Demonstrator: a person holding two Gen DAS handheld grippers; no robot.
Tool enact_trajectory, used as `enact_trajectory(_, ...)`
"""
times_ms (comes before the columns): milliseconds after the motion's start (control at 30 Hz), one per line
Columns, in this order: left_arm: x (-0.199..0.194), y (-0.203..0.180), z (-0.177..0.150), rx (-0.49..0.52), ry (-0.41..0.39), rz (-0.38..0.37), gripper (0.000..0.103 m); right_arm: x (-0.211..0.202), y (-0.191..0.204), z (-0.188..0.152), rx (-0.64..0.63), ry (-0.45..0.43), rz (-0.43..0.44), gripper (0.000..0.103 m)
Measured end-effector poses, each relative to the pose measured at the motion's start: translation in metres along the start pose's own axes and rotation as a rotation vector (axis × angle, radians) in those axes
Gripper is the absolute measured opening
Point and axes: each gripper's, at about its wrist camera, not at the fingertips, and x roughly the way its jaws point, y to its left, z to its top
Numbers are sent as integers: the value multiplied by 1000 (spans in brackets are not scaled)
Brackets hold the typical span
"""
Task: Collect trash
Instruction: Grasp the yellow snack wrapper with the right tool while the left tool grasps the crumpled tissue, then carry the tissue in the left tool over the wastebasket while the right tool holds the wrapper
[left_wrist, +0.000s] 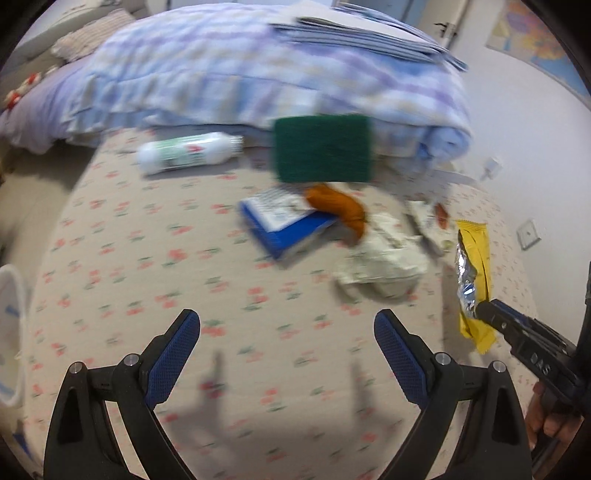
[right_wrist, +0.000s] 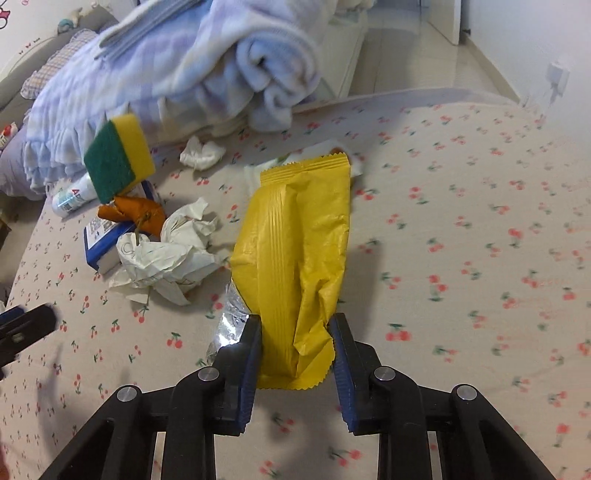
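Observation:
My right gripper (right_wrist: 295, 332) is shut on a yellow snack wrapper (right_wrist: 295, 251) with a silver inside, held above the cherry-print bed sheet; the wrapper also shows in the left wrist view (left_wrist: 474, 280). My left gripper (left_wrist: 287, 332) is open and empty above the sheet. A green and yellow sponge (right_wrist: 118, 158) appears in mid-air over the pile, also in the left wrist view (left_wrist: 323, 147). Crumpled white paper (right_wrist: 166, 254), an orange peel (right_wrist: 136, 214), a blue box (left_wrist: 284, 225), a white bottle (left_wrist: 184, 151) and a tissue (right_wrist: 201, 153) lie on the bed.
A folded blue checked blanket (left_wrist: 258, 74) lies at the back of the bed. A white bin rim (left_wrist: 11, 332) shows at the left edge. Wall sockets (left_wrist: 528, 232) are on the right wall.

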Motion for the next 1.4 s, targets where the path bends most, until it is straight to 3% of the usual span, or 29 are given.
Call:
enact_trajectory(333,39,-58,18,52,-73,-122,78,-36,-35,-9,34,-33,23,32)
enact_trajectory(433,48,-65,24,42,-60,-122,62,-37,-45,-11,67,-28,20,32)
enact_trajectory(467,52,-67,26,39,-47,-119,53,-37,-49,-12,80,-24,19,32)
enact_trajectory(600,54,-69,25,52,-38,-117,39,-37,-55,-13,111,-15,11,32)
enact_trajectory(1033,-9,-55,-8,150,-33,-133,34,-62,-40,-18,118,-38,41,32)
enact_trajectory(1400,-80,-2,-41,156,-54,-100,34,-74,-10,-40,44,0,37,32)
